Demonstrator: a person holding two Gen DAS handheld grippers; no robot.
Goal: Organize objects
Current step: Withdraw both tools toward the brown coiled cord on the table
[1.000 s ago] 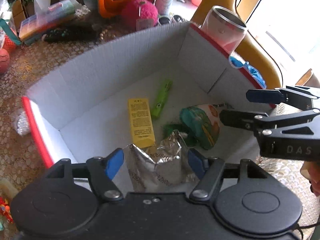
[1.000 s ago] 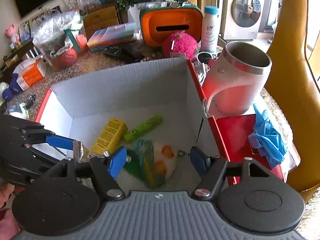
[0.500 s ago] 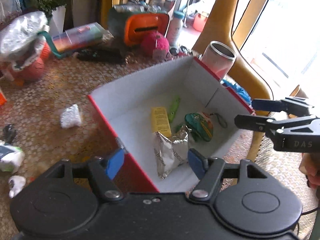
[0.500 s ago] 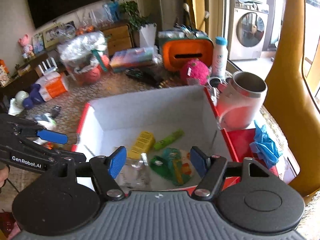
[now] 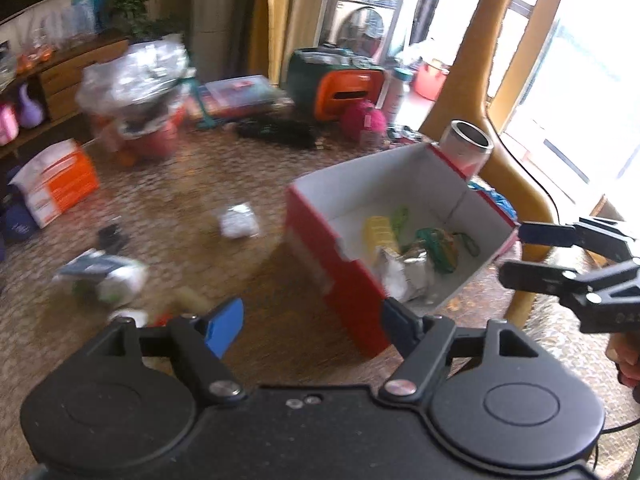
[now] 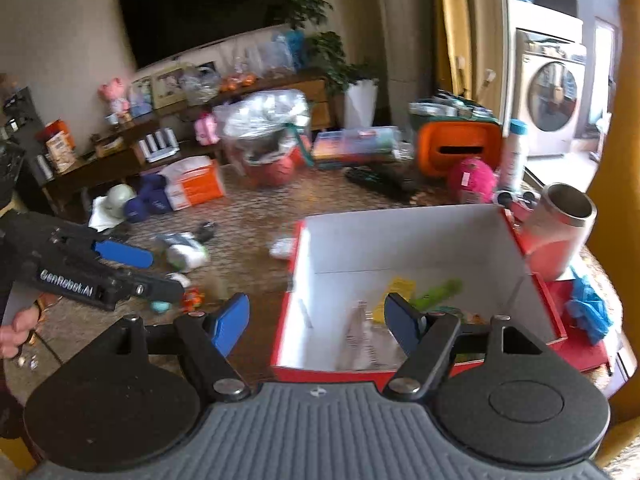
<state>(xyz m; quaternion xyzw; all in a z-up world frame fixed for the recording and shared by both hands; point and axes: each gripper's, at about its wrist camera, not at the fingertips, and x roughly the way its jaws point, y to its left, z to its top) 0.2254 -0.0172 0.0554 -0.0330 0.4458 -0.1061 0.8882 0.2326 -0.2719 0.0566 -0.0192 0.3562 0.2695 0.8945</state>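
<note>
A red box (image 5: pixel 332 264) with white inner walls (image 6: pixel 400 240) stands on the patterned table. In it lie a silver foil bag (image 5: pixel 408 272), a yellow pack (image 5: pixel 380 232), a green tube (image 5: pixel 400 216) and a green round pouch (image 5: pixel 436 244). My left gripper (image 5: pixel 310 320) hovers above and in front of the box's near left corner. Its jaws are opening with nothing between them. My right gripper (image 6: pixel 318 316) hangs over the box's near edge, jaws opening and empty too. Each shows in the other's view: the right gripper (image 5: pixel 516 252) and the left gripper (image 6: pixel 160 274).
Loose items lie left of the box: a white crumpled packet (image 5: pixel 238 220), a green-and-white packet (image 5: pixel 100 276), an orange-and-white carton (image 5: pixel 56 188). Behind the box are a steel tumbler (image 5: pixel 468 148), a pink ball (image 5: pixel 364 122) and an orange container (image 5: pixel 348 92). A blue glove (image 6: pixel 588 308) lies at its right.
Both grippers have risen and drawn back from inside the box, so the box looks smaller and more of the table shows. The foil bag stays lying in the box.
</note>
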